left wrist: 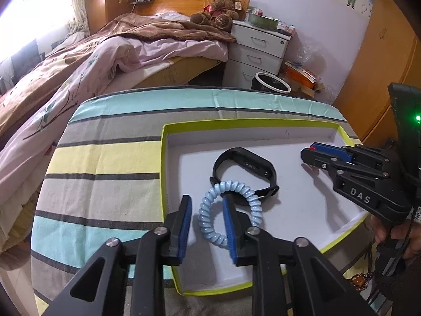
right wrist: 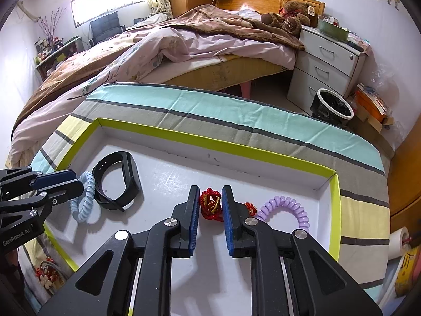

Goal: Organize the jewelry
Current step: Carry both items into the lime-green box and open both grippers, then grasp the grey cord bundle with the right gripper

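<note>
Inside the tray (right wrist: 215, 142), near its left edge, the left gripper (left wrist: 205, 226) straddles the blue coil bracelet (left wrist: 229, 210) with jaws parted – the right gripper (right wrist: 209, 218) likewise brackets the red bracelet (right wrist: 209, 202) – better close squarely on one strand

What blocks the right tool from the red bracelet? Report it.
Nothing visible. The right tool is open, its fingers on either side of the red-and-gold bracelet on the tray floor. The purple spiral hair tie lies to its right, outside the fingers.
</note>
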Tool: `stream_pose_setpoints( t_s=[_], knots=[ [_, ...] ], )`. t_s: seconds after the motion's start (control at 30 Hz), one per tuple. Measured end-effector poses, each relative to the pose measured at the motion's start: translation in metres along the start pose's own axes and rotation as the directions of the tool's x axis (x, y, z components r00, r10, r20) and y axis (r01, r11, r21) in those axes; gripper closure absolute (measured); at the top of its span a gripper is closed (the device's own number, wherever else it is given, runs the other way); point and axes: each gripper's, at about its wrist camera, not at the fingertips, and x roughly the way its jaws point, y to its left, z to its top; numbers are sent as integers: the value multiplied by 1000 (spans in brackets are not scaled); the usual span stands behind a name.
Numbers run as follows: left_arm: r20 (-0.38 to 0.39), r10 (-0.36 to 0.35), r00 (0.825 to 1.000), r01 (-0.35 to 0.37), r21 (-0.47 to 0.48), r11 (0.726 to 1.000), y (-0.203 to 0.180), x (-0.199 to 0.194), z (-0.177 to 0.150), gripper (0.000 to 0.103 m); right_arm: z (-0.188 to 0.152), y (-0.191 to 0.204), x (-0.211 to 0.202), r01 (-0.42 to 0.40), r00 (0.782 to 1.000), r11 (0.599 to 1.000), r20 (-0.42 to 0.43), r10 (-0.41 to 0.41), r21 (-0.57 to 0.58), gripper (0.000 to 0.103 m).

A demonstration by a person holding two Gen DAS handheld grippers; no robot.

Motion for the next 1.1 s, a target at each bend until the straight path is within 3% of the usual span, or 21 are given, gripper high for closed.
stream_pose_setpoints(
  t_s=[0.1,0.13,0.6,0.93,1.1],
  knots=[
    [4,-22,1000,22,-8,1000,0,-2,0,70,-2,2,-1,-7,1000,1000,-1,7,0,63],
    [11,-14,1000,14,-4,1000,-1,-4,0,69,-2,2,-1,-6,1000,1000,1,6,1,62],
    [68,-22,997,22,5,1000,-6,-42,-11,63,-10,4,-41,-16,998,999,68,14,36,62],
    [94,-94,991,95,-9,995,2,-82,-42,63,-39,13,-98,-61,987,996,150,51,64,62],
    [118,-48,992,51,-27,998,12,-102,-62,63,-56,29,-115,-109,981,992,168,98,56,61]
  ],
)
